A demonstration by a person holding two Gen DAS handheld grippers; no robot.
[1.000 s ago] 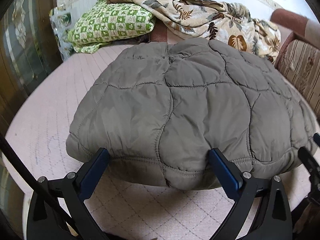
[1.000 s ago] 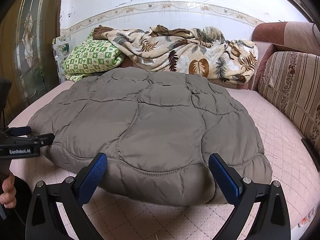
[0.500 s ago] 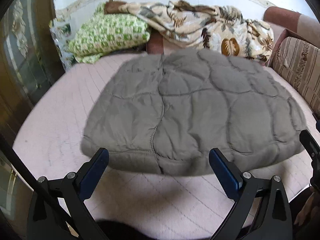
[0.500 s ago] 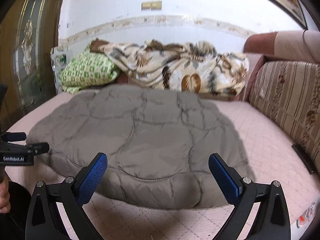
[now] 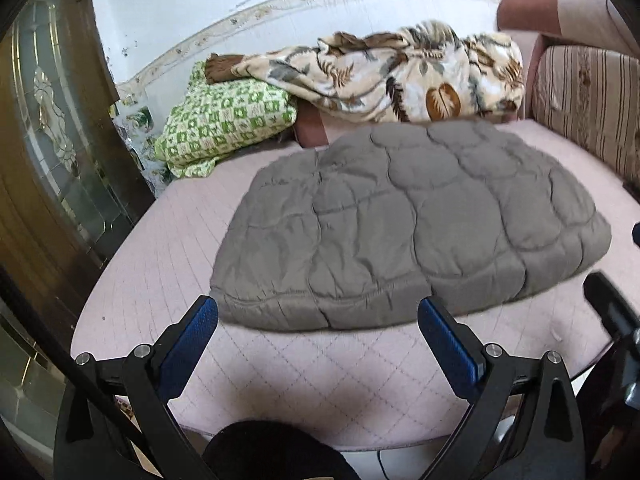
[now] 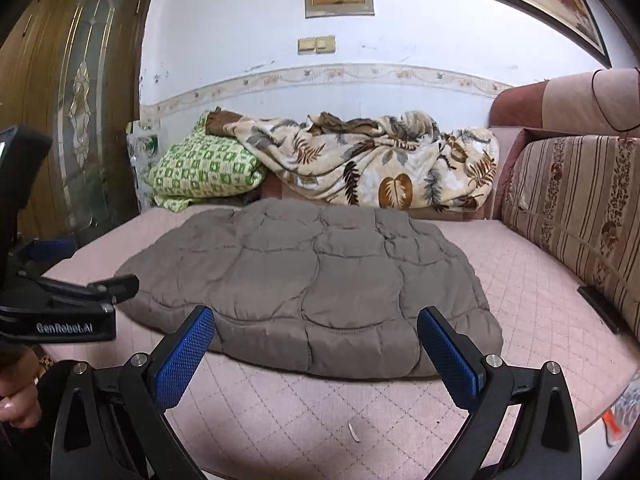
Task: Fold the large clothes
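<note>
Lying on: the grey quilted jacket (image 6: 316, 284) rests folded into a broad, puffy slab on the pink quilted sofa seat (image 6: 304, 412), roughly in its middle.
Jacket surface: matte grey-brown padding, stitched into rounded, irregular cells; seams sink in, panels bulge between them.
Jacket outline: rounded, wider at the near edge, narrowing toward the back of the seat; the near edge is a thick, doubled roll with a stitched hem along it.
Jacket detail: sleeves, collar and zip are not visible from either view.
Left gripper (image 5: 318, 338): blue-padded fingers spread wide, holding nothing, hanging just short of the jacket's near edge and apart from it.
Right gripper (image 6: 316, 342): fingers likewise spread wide and empty, framing the near edge without touching it.
Person: a hand (image 6: 16, 396) grips the left tool at the lower left of the right wrist view.
Behind the jacket: a green checked cushion (image 6: 204, 172) and a crumpled leaf-print blanket (image 6: 372, 164) against the wall.
Right side: a striped backrest cushion (image 6: 576, 208) bounds the seat.
Left side: a wooden door with patterned glass (image 6: 80, 120).
</note>
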